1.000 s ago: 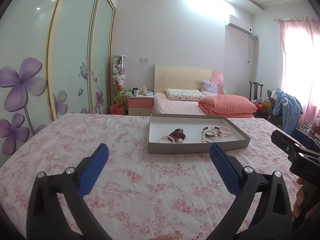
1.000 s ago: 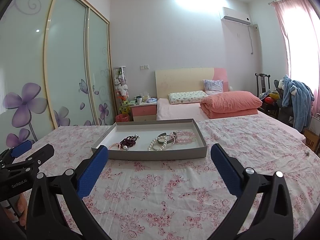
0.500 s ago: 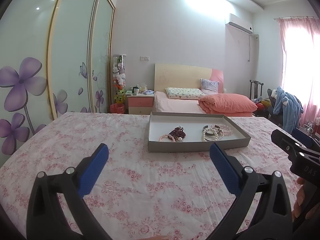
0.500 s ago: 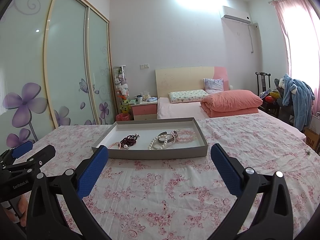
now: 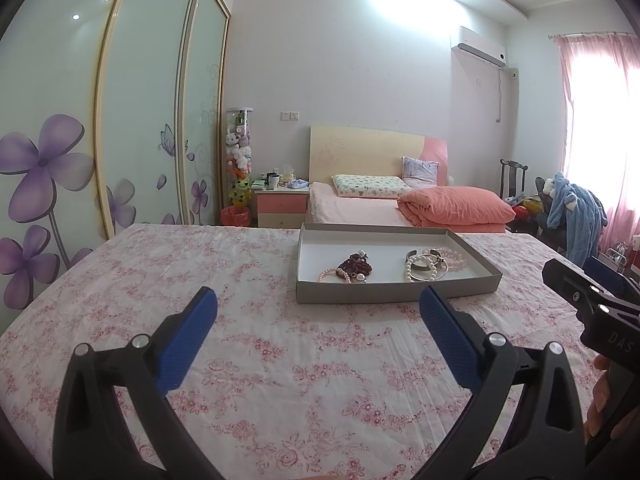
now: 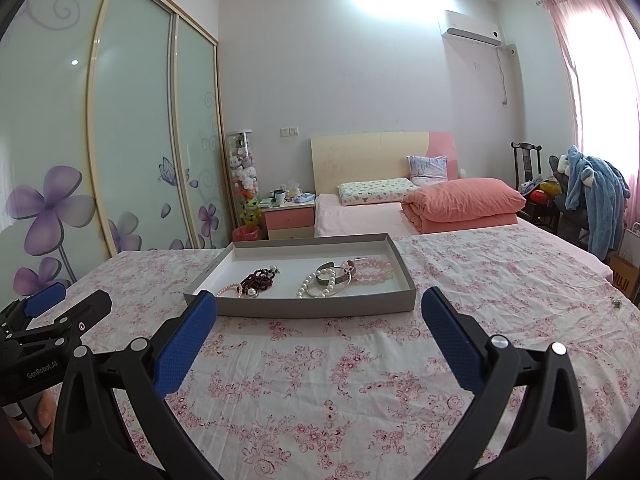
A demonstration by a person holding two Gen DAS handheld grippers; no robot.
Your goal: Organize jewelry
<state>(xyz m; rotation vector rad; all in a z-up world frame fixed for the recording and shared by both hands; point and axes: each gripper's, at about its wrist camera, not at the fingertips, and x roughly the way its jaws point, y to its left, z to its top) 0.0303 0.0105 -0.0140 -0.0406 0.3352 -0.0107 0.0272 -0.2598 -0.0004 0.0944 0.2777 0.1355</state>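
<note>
A shallow grey tray (image 5: 396,293) with a white floor lies on the pink-flowered cloth (image 5: 280,340). Inside it are a dark red bead bracelet (image 5: 356,266), a pink pearl strand (image 5: 329,276), a white pearl bracelet (image 5: 412,271), silver bangles (image 5: 426,263) and a pink bead bracelet (image 5: 454,258). My left gripper (image 5: 316,300) is open and holds nothing, short of the tray's near wall. My right gripper (image 6: 318,300) is also open and holds nothing, facing the tray (image 6: 312,309) from the near side. Each gripper shows at the edge of the other's view: the right gripper (image 5: 588,286) and the left gripper (image 6: 60,314).
A small metal piece (image 6: 617,302) lies on the cloth far right. Beyond the cloth stand a bed with a salmon duvet (image 5: 456,206), a nightstand (image 5: 282,204), sliding wardrobe doors (image 5: 152,120) on the left and a chair with blue clothing (image 6: 596,200) on the right.
Both views drift only slightly, and the tray sits a touch higher in them. The grippers stay open and the jewelry has not moved.
</note>
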